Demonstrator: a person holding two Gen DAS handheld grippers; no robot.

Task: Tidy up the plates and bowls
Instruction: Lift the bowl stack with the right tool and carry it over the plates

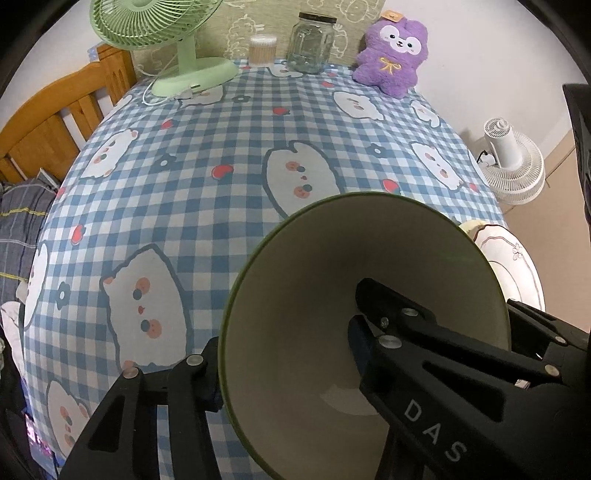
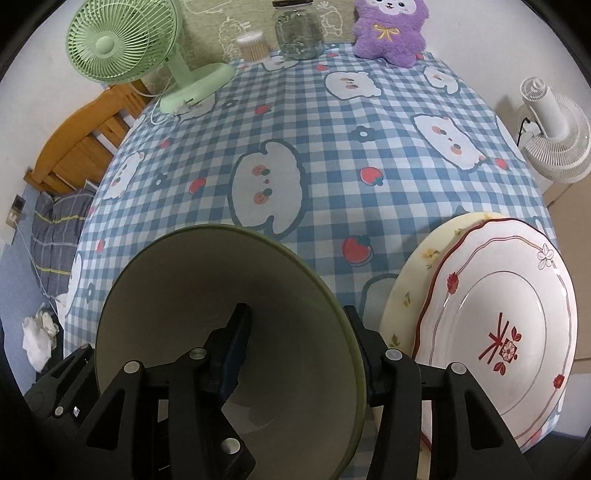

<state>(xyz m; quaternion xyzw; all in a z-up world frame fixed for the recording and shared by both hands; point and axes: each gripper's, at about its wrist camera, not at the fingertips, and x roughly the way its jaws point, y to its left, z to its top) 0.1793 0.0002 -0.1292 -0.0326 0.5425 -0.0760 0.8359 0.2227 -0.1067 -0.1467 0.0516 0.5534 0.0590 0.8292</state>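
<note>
I hold one gripper in each hand, and both of them are on the same green bowl (image 1: 332,314). The bowl is big, green on the outside and pale cream on the inside, and it sits at the near edge of the table (image 1: 221,147), which has a blue and white checked cloth with white bears and little strawberries on it. My left gripper (image 1: 284,362) has one finger inside the bowl and one finger outside, so the left wall of the bowl is in the middle of them. The fingers look pressed on the wall, pinching it. My right gripper (image 2: 299,350) does the same thing on the right wall of the bowl (image 2: 229,332), with one finger inside and one outside, and it looks like it is pinching too. Just to the right of the bowl are two plates in a pile. The top one is a white plate (image 2: 509,325) with a dark red wavy edge and red flowers. Under it is a pale yellow plate (image 2: 417,273) that sticks out on the left side. At the far end of the table I see a green fan (image 2: 122,44), a glass jar (image 2: 299,33), a small tub of cotton swabs (image 2: 253,46) and a purple plush toy (image 2: 391,29). A white fan (image 2: 554,136) stands off the table on the right.
</note>
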